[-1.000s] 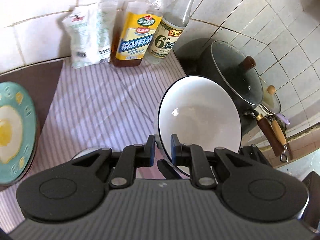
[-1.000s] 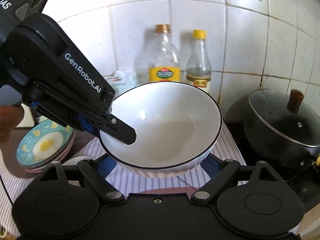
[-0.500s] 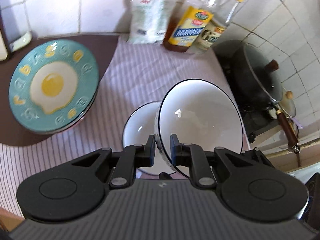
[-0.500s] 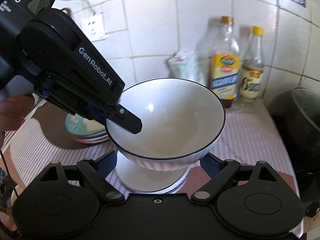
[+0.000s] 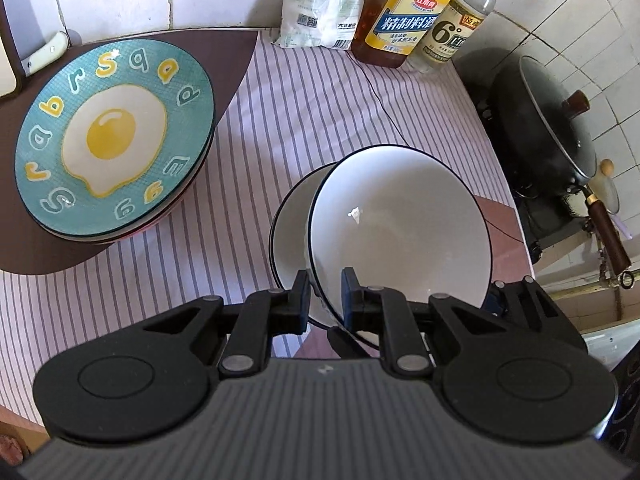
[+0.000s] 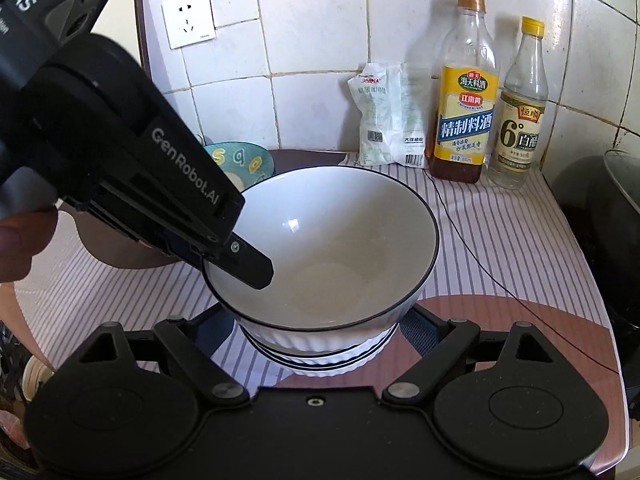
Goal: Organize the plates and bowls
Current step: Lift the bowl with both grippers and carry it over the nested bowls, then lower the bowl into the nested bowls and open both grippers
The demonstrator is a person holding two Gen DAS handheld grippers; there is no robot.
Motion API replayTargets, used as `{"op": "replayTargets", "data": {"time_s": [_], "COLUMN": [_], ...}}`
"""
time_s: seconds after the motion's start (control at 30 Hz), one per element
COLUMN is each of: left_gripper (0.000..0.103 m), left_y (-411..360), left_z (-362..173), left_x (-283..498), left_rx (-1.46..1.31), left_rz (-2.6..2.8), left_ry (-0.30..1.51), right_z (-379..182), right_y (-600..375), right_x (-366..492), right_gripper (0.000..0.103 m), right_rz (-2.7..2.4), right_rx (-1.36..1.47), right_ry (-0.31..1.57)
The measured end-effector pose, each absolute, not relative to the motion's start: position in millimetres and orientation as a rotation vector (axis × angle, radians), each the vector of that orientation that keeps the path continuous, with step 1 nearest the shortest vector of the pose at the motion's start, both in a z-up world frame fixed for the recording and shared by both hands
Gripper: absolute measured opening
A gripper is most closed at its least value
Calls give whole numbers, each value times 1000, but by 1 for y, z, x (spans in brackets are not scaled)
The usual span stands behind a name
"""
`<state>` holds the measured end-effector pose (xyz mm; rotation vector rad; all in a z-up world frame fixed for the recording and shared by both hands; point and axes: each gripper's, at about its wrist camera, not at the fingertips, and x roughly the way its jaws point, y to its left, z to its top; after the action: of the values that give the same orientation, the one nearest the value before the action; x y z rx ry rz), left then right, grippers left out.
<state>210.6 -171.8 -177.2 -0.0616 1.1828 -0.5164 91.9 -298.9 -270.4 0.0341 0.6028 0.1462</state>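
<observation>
Holding a white bowl [image 5: 400, 232] by its rim over a stack of bowls [image 6: 320, 354] on the striped cloth [image 5: 280, 128].
Left gripper [image 5: 325, 296] is clamped on the near rim, one finger inside. Right gripper [image 6: 320, 320] stands wide, its fingers flanking the bowl's base; contact cannot be confirmed. Egg-pattern plates [image 5: 112, 136] sit stacked well apart.

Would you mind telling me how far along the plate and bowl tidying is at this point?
Done: the egg-print plates sit stacked on the brown mat. In hand: the left tongs pinch the rim of a white bowl, tilted over the white bowl stack on the striped cloth, while the right tongs stand wide on either side of it. Left: seating that bowl level and letting go.
</observation>
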Motion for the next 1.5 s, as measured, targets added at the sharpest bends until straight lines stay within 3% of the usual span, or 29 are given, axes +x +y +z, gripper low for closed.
{"op": "replayTargets", "data": {"time_s": [0.57, 0.77, 1.17, 1.3, 1.5], "left_gripper": [17, 23, 25, 14, 14], "left_y": [-180, -180, -163, -156, -149], "left_z": [-186, -187, -181, -173, -175], "left_x": [211, 210, 208, 201, 196], "left_rx": [4, 3, -118, -97, -103], "left_rz": [-442, -431, -428, -444, -475], "left_ry": [1200, 1209, 1201, 1156, 1108], "right_z": [-278, -280, -275, -273, -269], "right_y": [-285, -280, -285, -289, -302], "right_x": [96, 96, 88, 83, 70], "right_gripper": [95, 97, 96, 96, 96], "right_rz": [124, 115, 114, 113, 132], "right_rx": [-152, -188, -101, -55, 50], "right_ry": [618, 612, 577, 564, 549]}}
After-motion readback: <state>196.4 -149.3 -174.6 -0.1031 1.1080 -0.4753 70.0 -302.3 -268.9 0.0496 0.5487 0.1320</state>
